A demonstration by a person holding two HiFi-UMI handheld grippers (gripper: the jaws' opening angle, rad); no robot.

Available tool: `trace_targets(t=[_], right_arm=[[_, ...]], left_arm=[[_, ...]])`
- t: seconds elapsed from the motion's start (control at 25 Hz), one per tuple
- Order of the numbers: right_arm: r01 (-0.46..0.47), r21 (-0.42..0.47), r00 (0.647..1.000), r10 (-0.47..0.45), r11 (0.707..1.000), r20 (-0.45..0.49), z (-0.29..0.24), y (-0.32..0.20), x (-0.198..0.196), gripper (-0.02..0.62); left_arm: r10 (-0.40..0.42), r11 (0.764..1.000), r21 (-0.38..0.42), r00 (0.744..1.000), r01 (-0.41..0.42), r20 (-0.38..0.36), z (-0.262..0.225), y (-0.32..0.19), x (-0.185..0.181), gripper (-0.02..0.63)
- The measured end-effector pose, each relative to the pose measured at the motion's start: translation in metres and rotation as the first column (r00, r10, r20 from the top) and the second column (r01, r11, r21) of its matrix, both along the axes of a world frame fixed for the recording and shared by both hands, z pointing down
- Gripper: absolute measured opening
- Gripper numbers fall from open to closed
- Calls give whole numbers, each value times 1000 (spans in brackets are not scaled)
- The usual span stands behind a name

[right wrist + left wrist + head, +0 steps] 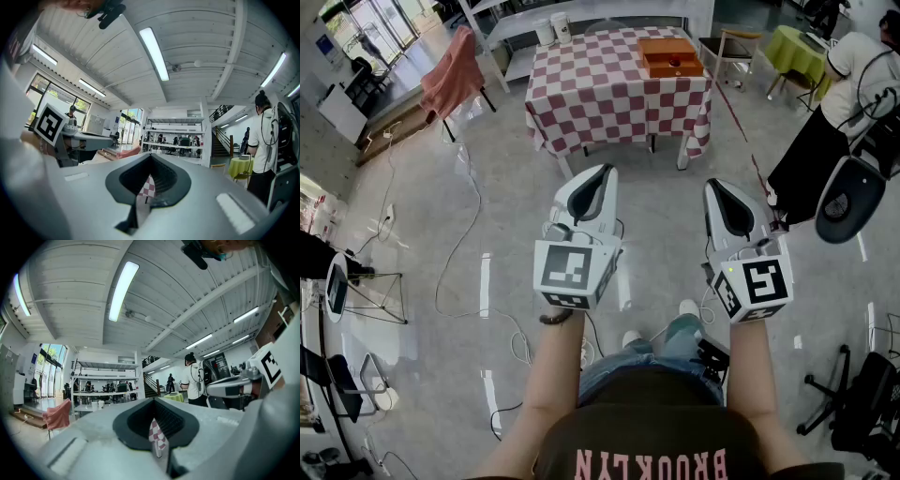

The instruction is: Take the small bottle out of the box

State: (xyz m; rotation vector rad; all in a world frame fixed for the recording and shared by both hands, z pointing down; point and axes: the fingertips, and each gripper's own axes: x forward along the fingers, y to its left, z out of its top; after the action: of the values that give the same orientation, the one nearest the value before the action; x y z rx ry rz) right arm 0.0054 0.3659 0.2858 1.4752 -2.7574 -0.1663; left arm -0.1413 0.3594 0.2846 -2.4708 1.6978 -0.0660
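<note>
An orange box (pixel 670 56) stands on the right side of a table with a red-and-white checked cloth (pixel 609 89), far ahead of me across the floor. No small bottle shows in any view, and the box's inside is too small to make out. My left gripper (pixel 601 172) and right gripper (pixel 720 187) are held side by side at waist height, well short of the table and pointing toward it. Both are shut with nothing in them. In each gripper view only a sliver of the checked cloth (pixel 157 436) (pixel 147 187) shows through the closed jaws.
Two white cups (pixel 552 30) stand at the table's far left corner. A person in a white top (pixel 848 70) stands at the right by a dark office chair (pixel 851 199). A pink cloth on a stand (pixel 450 75), floor cables (pixel 473 225), a wooden chair (pixel 736 47) and a green-covered table (pixel 797 47) ring the area.
</note>
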Motion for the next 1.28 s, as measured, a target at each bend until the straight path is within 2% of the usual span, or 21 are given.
trace_targets(t=[0.32, 0.6, 0.76, 1.04, 1.28], right_arm=[[-10, 2, 999, 10, 1000, -31, 2, 10, -17, 1], [-3, 9, 1000, 3, 1000, -19, 2, -23, -13, 2], [9, -11, 1000, -9, 1000, -10, 11, -67, -13, 2], [33, -25, 999, -33, 999, -5, 15, -169, -7, 2], [54, -31, 998, -55, 998, -20, 14, -268, 16, 2]], left_arm=[[-9, 1000, -5, 999, 9, -44, 0, 3, -20, -5], [2, 1000, -24, 999, -3, -44, 10, -35, -16, -5], [4, 1000, -17, 1000, -4, -21, 16, -74, -15, -5], [-37, 997, -68, 999, 35, -25, 25, -164, -14, -5], [-49, 996, -78, 997, 45, -51, 32, -266, 6, -5]])
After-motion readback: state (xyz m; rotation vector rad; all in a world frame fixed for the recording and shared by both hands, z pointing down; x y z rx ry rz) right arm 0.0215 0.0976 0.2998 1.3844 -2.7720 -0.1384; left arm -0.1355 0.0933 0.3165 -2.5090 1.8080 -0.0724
